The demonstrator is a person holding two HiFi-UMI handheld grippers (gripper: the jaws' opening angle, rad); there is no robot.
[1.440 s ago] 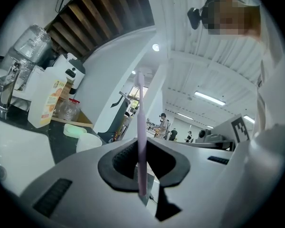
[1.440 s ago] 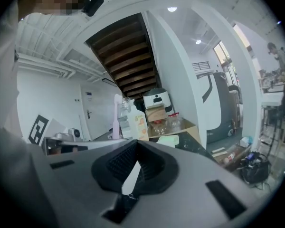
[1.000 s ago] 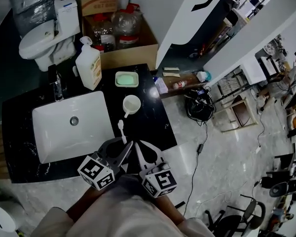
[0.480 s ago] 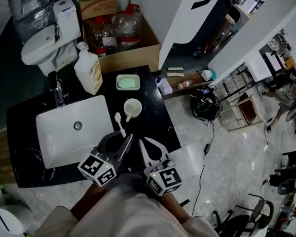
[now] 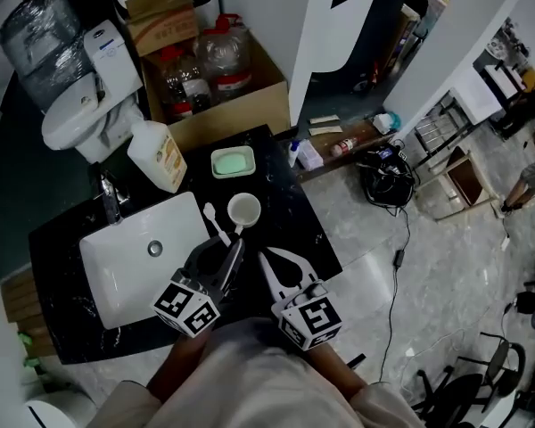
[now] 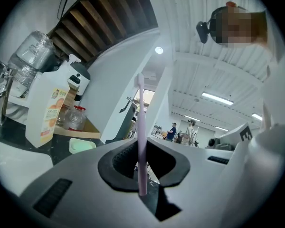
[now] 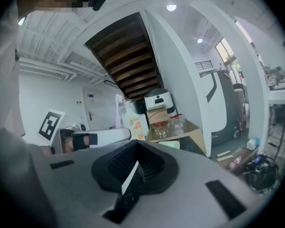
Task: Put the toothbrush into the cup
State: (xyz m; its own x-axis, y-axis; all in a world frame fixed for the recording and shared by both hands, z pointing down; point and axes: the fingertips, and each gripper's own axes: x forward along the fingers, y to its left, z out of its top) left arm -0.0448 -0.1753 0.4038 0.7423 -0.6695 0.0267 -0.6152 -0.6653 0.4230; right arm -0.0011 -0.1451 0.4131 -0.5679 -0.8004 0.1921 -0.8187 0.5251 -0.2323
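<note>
A white cup [image 5: 244,209] stands on the black counter [image 5: 294,230] to the right of the sink. My left gripper [image 5: 233,248] is shut on a pale pink toothbrush [image 5: 218,225], whose brush head reaches up level with the cup, just left of it. In the left gripper view the toothbrush [image 6: 140,127] stands upright, clamped between the jaws of the left gripper [image 6: 140,164]. My right gripper [image 5: 267,259] sits beside it, near the counter's front edge, shut with nothing in it. The right gripper view shows the right gripper [image 7: 133,167] with its jaws closed and empty.
A white sink [image 5: 116,275] with a faucet [image 5: 110,199] takes up the counter's left. A soap bottle [image 5: 160,154] and a green soap dish [image 5: 233,161] stand at the back. Behind are a cardboard box [image 5: 241,101] of bottles and a toilet [image 5: 85,96].
The left gripper has carried the toothbrush forward: its head was short of the cup and is now level with it, on its left. The right gripper moved along beside it.
</note>
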